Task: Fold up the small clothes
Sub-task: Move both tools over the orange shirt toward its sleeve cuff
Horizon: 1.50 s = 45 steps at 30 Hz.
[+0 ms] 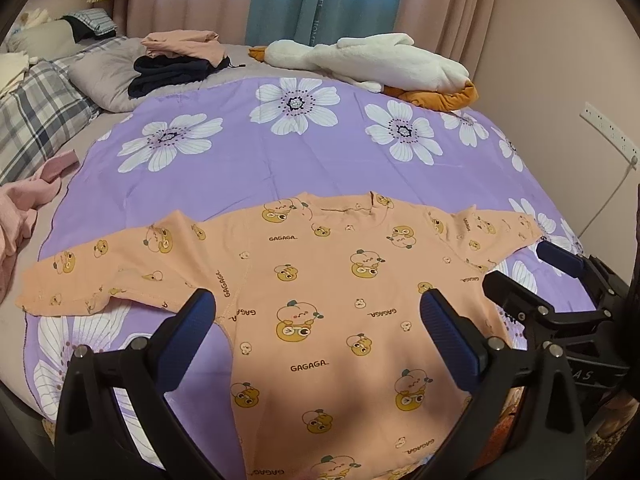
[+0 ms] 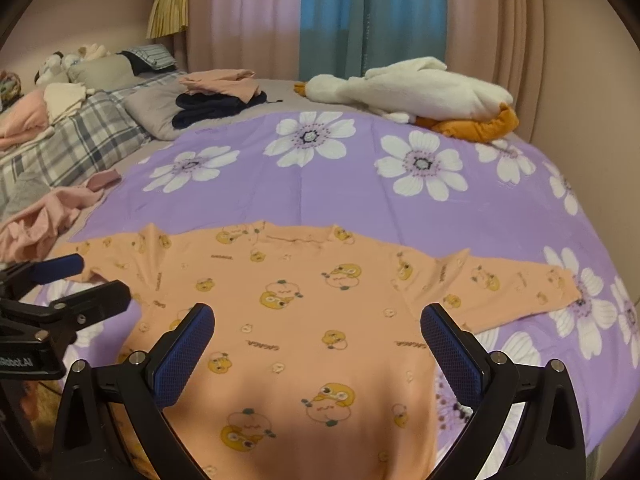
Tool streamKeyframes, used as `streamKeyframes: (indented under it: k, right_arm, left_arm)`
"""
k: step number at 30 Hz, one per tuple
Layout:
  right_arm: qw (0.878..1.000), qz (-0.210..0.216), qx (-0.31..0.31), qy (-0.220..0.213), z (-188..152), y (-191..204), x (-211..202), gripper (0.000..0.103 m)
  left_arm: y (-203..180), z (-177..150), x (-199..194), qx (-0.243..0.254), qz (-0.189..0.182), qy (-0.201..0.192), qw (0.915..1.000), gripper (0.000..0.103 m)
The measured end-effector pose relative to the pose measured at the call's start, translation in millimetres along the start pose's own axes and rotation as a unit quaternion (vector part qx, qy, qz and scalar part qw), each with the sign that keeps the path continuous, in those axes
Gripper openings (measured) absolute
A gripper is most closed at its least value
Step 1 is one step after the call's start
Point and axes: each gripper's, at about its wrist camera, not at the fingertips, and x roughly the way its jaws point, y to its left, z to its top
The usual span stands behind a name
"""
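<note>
Where the print can be read, the word "GAGAGA" repeats across the peach shirt point(image 1: 320, 312), which lies flat with both sleeves spread over the purple flowered sheet point(image 1: 248, 160) in the lower half of both views. "Robot.AI" shows partly on a black mount at the left edge of the right wrist view, its start cut off, and faint letters on the blue curtain point(image 1: 320, 0) at top centre are too blurred to read. The left gripper point(image 1: 318, 318) hangs above the shirt body with its jaws spread wide, holding nothing; the right gripper point(image 2: 318, 330) does the same, also empty. Bare sheet lies open above the collar, up to the white plush duck point(image 1: 368, 64) and the stack of folded clothes point(image 1: 180, 60) at the top. The shirt hem runs out of the bottom of both frames. A crumpled pink garment point(image 2: 44, 220) sits at the left edge.
</note>
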Motion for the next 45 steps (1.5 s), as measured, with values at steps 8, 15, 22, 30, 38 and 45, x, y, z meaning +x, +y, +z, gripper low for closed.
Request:
streamKeyframes:
  k: [8,15,22,30,38,45]
  right_arm:
    - [1.000,-0.009,-0.002,-0.001,-2,0,0,0.102]
    - [1.000,-0.004,0.014,0.003,-3,-4,1,0.102]
    - [0.999,0.015,0.040,0.010,-5,-11,1,0.102]
    - [0.997,0.035,0.065,0.017,-6,-16,3,0.102]
    - [0.997,0.033,0.067,0.019,-8,-17,3,0.102]
    - [0.997,0.032,0.064,0.010,-7,-17,2,0.102]
  left_arm:
    - [-1,-1,2,-0.009,-0.003,0.004,0.9999,0.101]
    - [2,0,3,-0.019,0.007,0.010,0.9997,0.101]
    - [2,-1,7,-0.015,0.009,0.025,0.9995,0.101]
    - [0,-1,9,-0.013,0.007,0.031,0.9994,0.099]
    - [-2,-2,11,-0.014,0.006,0.034,0.9993,0.099]
    - [-4,0,13,-0.014,0.005,0.036,0.9992,0.099]
